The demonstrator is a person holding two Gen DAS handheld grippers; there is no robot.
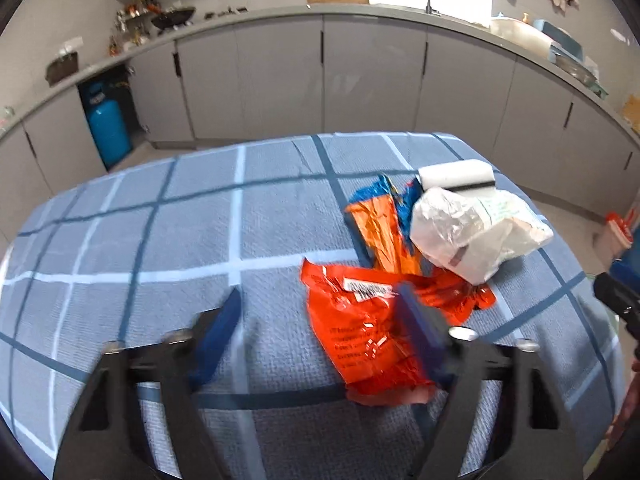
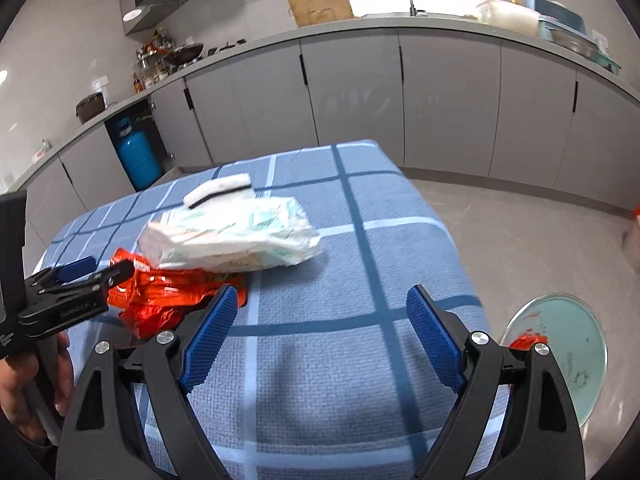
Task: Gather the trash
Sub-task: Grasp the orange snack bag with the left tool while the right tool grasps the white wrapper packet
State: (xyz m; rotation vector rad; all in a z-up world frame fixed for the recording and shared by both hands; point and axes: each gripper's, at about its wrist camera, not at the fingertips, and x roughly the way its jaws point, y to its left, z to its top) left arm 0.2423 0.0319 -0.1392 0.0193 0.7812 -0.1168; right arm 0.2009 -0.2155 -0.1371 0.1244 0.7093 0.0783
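Note:
A pile of trash lies on the blue checked table [image 1: 160,240]: a red wrapper [image 1: 360,332], an orange and blue wrapper [image 1: 380,232], a crumpled white packet [image 1: 476,232] and a white block with a black stripe [image 1: 456,176]. My left gripper [image 1: 320,312] is open; its right finger lies over the red wrapper. My right gripper [image 2: 322,304] is open and empty over bare cloth, right of the red wrapper [image 2: 168,292] and near the white packet [image 2: 232,236]. The left gripper's fingers [image 2: 76,280] show at the left edge of the right wrist view.
A round bin [image 2: 560,352] with a teal inside and a red scrap stands on the floor right of the table. Grey kitchen cabinets [image 1: 360,80] run behind. A blue gas cylinder [image 1: 108,128] stands at the back left. The table's right edge [image 2: 452,240] is close.

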